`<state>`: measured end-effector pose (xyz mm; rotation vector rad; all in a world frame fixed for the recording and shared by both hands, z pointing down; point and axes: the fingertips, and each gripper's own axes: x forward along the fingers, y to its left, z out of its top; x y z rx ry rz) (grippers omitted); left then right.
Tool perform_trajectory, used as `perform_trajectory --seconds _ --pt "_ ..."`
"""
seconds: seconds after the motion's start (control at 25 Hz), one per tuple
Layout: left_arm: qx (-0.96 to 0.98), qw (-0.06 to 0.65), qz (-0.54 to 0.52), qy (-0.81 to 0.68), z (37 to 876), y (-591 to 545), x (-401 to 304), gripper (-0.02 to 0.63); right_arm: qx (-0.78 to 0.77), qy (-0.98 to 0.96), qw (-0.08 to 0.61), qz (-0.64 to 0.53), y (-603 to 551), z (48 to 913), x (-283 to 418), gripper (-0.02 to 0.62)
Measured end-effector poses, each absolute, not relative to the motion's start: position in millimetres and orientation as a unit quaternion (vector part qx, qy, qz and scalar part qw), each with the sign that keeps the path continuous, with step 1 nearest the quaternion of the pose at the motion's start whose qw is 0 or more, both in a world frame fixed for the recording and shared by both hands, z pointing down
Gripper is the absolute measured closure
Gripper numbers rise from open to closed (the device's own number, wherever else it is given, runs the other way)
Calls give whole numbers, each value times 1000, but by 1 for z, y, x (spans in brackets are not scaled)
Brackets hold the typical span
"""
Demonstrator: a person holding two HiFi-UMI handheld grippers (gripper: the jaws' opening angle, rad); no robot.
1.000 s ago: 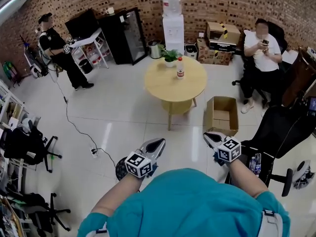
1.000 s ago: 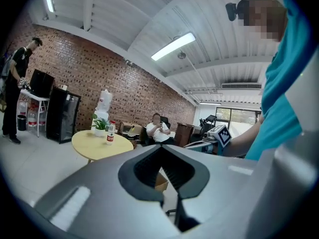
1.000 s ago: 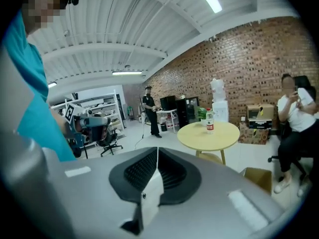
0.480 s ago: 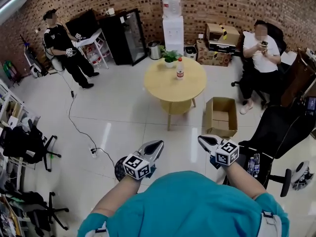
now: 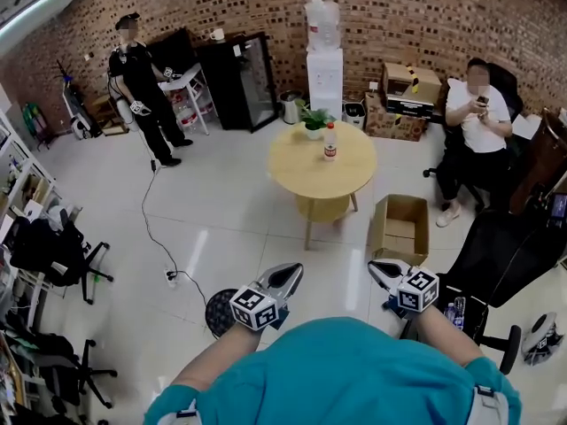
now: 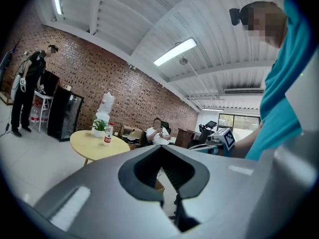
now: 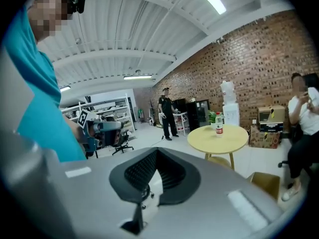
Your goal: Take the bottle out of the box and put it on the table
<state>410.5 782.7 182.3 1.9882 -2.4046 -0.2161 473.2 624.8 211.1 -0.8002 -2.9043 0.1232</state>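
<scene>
A clear bottle (image 5: 330, 142) with a red label stands upright on the round yellow table (image 5: 306, 171), beside a small potted plant (image 5: 314, 121). The same bottle (image 6: 107, 134) shows small in the left gripper view, and the bottle (image 7: 218, 123) stands on the table (image 7: 219, 138) in the right gripper view. An open cardboard box (image 5: 399, 227) sits on the floor right of the table. My left gripper (image 5: 288, 277) and right gripper (image 5: 381, 270) are both shut and empty, held close to my body, far from the table and the box.
A person (image 5: 146, 87) stands at the back left with a cable trailing over the floor. Another person (image 5: 471, 131) sits at the right. A black fridge (image 5: 237, 80), water dispenser (image 5: 324, 56), stacked boxes (image 5: 407, 91) and office chairs (image 5: 496, 255) line the room.
The view has shifted, so the table and box sit a little lower and further right. The standing person has walked right along the back wall. Both grippers stay shut near my body.
</scene>
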Motion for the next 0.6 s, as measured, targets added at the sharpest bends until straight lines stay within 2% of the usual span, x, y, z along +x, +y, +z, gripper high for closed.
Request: perform_trajectory --seconds 0.6 --pt "633 9 -70 -771 179 809 395 606 -271 -960 60 27 647 204 459 595"
